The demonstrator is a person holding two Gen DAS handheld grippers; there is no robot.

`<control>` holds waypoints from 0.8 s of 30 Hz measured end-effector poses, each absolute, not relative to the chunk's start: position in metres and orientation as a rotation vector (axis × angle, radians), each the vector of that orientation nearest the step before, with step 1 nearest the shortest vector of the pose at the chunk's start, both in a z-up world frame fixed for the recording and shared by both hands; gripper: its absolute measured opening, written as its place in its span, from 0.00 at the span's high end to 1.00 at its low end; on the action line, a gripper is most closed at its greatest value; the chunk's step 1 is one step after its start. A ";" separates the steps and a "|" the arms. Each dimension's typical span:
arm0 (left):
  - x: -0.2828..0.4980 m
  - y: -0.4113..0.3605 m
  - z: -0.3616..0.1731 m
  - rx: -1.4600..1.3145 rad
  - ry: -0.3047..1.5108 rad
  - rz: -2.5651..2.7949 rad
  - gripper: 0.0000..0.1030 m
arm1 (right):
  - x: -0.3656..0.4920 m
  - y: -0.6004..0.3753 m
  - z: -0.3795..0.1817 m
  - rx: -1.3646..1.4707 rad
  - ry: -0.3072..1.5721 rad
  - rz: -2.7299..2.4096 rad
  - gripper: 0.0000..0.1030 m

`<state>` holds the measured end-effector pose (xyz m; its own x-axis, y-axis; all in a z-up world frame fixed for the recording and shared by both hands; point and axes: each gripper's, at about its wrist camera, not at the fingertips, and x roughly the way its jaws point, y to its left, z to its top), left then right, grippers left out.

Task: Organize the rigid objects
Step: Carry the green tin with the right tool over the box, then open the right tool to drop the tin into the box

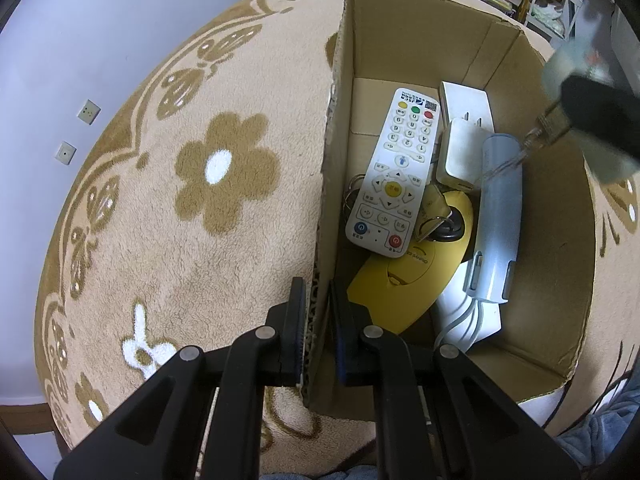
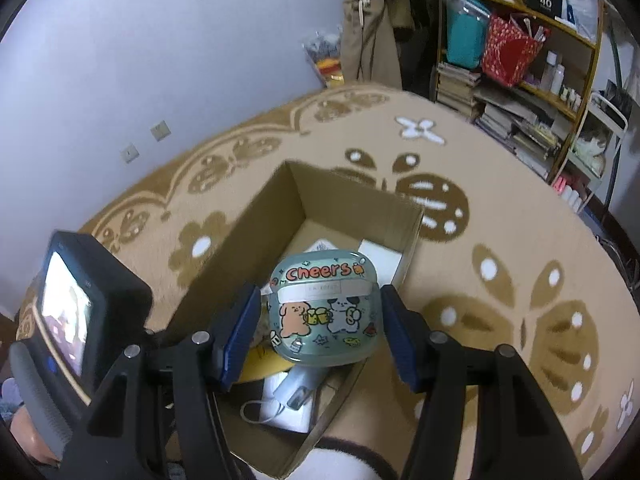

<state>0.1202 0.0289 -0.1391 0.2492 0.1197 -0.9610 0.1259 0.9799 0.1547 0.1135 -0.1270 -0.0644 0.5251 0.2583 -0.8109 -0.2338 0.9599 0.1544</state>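
Beige flowered carpet is lying under an open cardboard box (image 2: 256, 236), whose near wall the left gripper (image 1: 318, 332) is pinching shut. The right gripper (image 2: 316, 336) is spreading wide — its pads are not touching the teal "Cheers" case (image 2: 324, 312), which is sitting between them at 12 o'clock, directly over the box and its remote (image 1: 394, 172), long axis running 9 to 3.

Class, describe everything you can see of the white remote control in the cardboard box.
The long white plastic remote control lies face up inside the open brown cardboard box, near the wall that the left gripper clamps. It has number keys, yellow, green and red buttons, and a yellow centre key. Its lower end overlaps a yellow oval plastic object.
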 end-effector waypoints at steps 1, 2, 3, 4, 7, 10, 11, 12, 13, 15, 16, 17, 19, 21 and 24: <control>0.120 0.029 -0.139 0.217 1.321 -0.004 0.88 | 0.113 -0.126 -0.067 0.024 0.984 0.295 0.38; 0.120 0.029 -0.139 0.217 1.319 -0.004 0.88 | 0.114 -0.124 -0.070 0.020 0.994 0.297 0.38; 0.119 0.028 -0.138 0.219 1.316 -0.004 0.88 | 0.114 -0.123 -0.073 0.016 1.005 0.298 0.38; 0.119 0.028 -0.137 0.221 1.312 -0.005 0.88 | 0.113 -0.121 -0.074 0.009 1.004 0.297 0.38; 0.120 0.029 -0.137 0.215 1.312 -0.008 0.88 | 0.109 -0.121 -0.071 0.012 0.975 0.305 0.38; 0.120 0.030 -0.139 0.212 1.317 -0.010 0.88 | 0.108 -0.121 -0.067 0.019 0.962 0.294 0.38; 0.120 0.030 -0.139 0.213 1.317 -0.009 0.88 | 0.106 -0.121 -0.066 0.021 0.959 0.289 0.38; 0.120 0.030 -0.139 0.212 1.317 -0.008 0.88 | 0.104 -0.122 -0.065 0.026 0.952 0.285 0.38; 0.120 0.029 -0.138 0.209 1.317 -0.009 0.88 | 0.103 -0.122 -0.065 0.030 0.950 0.283 0.38; 0.119 0.029 -0.137 0.213 1.311 -0.005 0.88 | 0.099 -0.125 -0.064 0.045 0.950 0.279 0.38; 0.118 0.029 -0.136 0.214 1.309 -0.004 0.88 | 0.098 -0.126 -0.063 0.052 0.951 0.276 0.38; 0.118 0.029 -0.135 0.213 1.306 -0.005 0.88 | 0.096 -0.129 -0.063 0.059 0.951 0.269 0.37; 0.117 0.029 -0.133 0.212 1.300 -0.004 0.88 | 0.093 -0.133 -0.061 0.071 0.951 0.253 0.30; 0.115 0.029 -0.130 0.212 1.289 -0.005 0.88 | 0.090 -0.138 -0.059 0.087 0.950 0.237 0.22; 0.114 0.031 -0.127 0.184 1.274 -0.011 0.83 | 0.085 -0.145 -0.057 0.121 0.956 0.218 0.11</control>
